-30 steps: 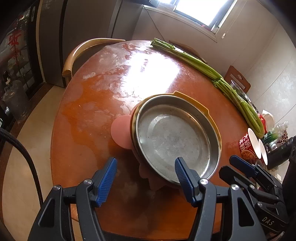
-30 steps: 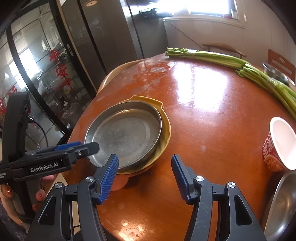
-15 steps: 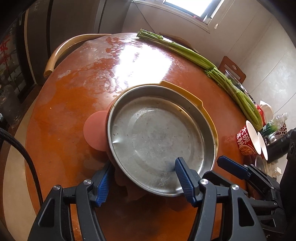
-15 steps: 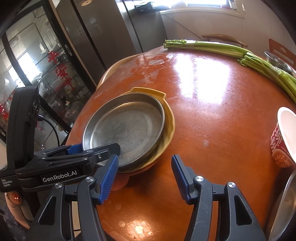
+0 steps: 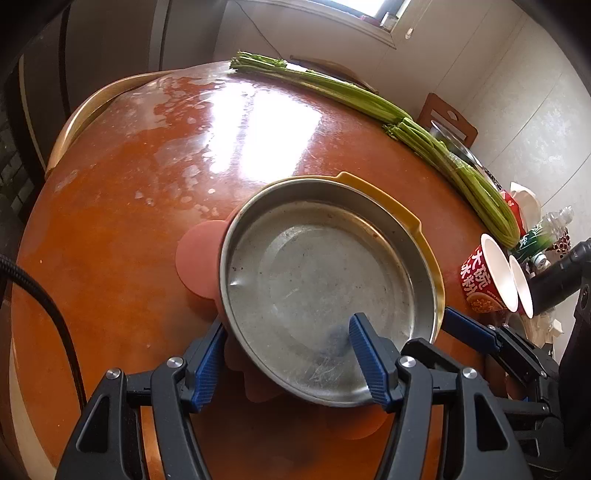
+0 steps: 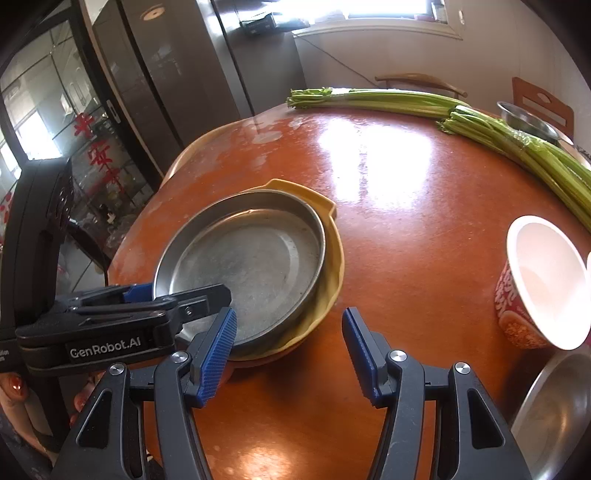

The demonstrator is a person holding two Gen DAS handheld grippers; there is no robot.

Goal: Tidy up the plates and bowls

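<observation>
Left wrist view: the left gripper stands parted astride the near rim of the round dented steel pan, pads not pressing it. The pan sits in a yellow handled dish over a pink flower-shaped plate on the glossy orange round table.

Right wrist view: the right gripper gapes, holding nothing, over bare table just beside the stack; a red-printed paper noodle cup stands near.

Daylight from the window far beyond my jaws blows out a white glare on the table. Both views bulge, darkening at the corners; focus looks sharp.
</observation>
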